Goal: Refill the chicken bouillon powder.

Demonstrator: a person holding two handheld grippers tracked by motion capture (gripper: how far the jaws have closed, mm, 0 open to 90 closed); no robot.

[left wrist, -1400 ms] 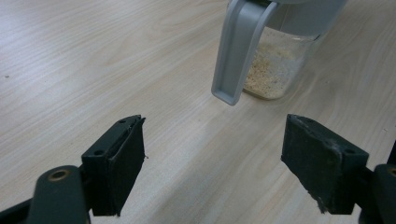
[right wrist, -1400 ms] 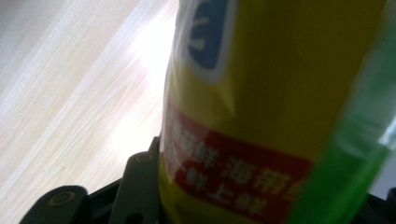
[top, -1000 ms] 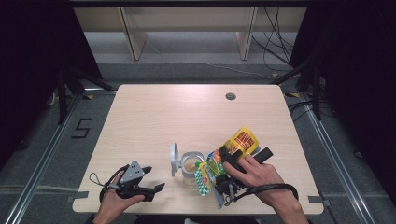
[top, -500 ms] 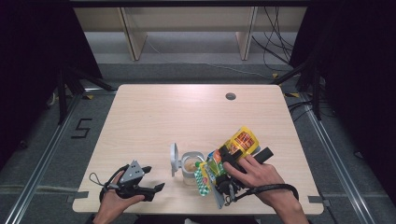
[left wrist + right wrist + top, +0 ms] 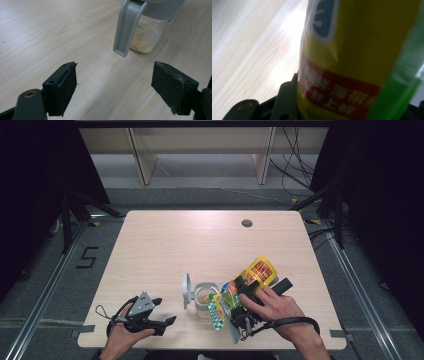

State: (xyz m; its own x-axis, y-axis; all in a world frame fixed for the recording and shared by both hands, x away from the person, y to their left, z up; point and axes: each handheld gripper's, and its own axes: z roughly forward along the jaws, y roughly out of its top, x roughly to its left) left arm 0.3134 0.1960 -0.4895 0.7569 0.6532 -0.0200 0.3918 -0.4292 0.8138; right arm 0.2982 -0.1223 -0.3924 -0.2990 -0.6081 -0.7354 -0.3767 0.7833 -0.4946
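A clear jar with beige granules in it stands near the table's front edge, its grey flip lid swung open to the left. My right gripper is shut on a yellow and green printed bag, which is tilted with its lower end at the jar's mouth. In the right gripper view the bag sits close between the jaws of the right gripper. My left gripper rests open at the front left, pointing at the jar. In the left gripper view the left gripper holds nothing, and the jar and lid stand just beyond it.
The wooden table has a round cable hole at its far right. Shelving legs and cables stand on the floor beyond the far edge. The table's front edge lies right under both hands.
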